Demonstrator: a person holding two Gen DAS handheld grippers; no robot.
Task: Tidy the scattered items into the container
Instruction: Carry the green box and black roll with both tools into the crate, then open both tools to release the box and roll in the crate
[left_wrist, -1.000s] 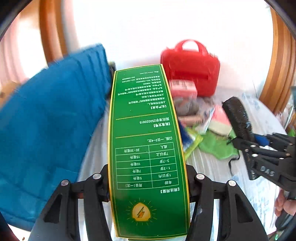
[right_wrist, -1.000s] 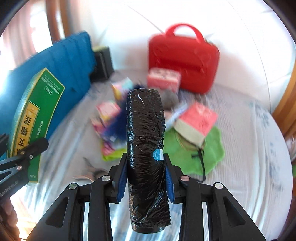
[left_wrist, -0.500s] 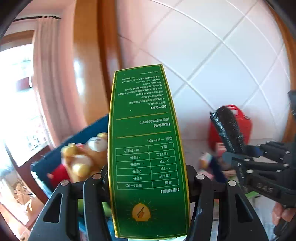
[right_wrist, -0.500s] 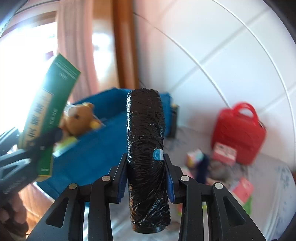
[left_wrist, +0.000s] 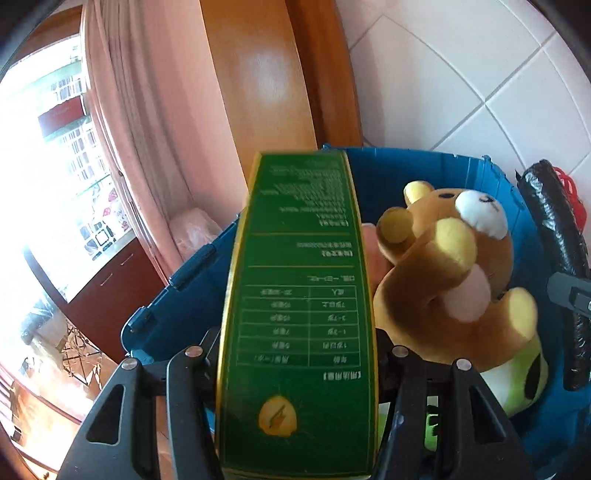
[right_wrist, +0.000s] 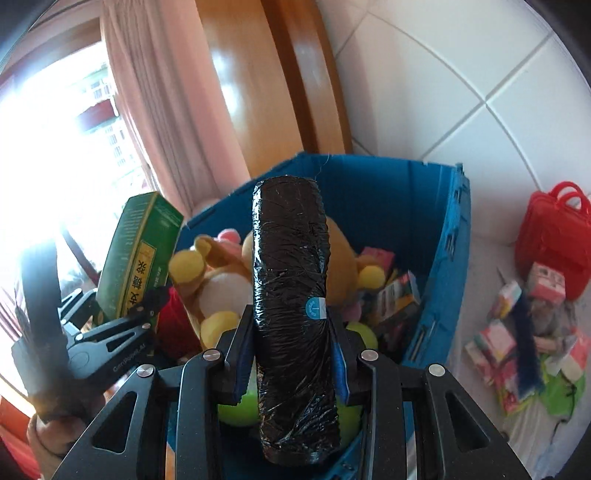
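1. Now both claws hang over the blue crate (right_wrist: 448, 258), which a second ago lay off to the left.
2. Left claw (left_wrist: 299, 354) grips the green box (left_wrist: 299, 295); right claw (right_wrist: 291, 347) grips the black roll (right_wrist: 291, 295).
3. White tiled wall (right_wrist: 443, 92) behind; scattered packets (right_wrist: 517, 332) on the pale surface (right_wrist: 532, 435).

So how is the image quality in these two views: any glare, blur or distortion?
Left wrist view: window at left blown out white; print on the green box soft, teddy bear fairly sharp; fisheye bends the wall tiles. Right wrist view: same window glare washing the left edge; black roll crisp, blue bin rim curved.
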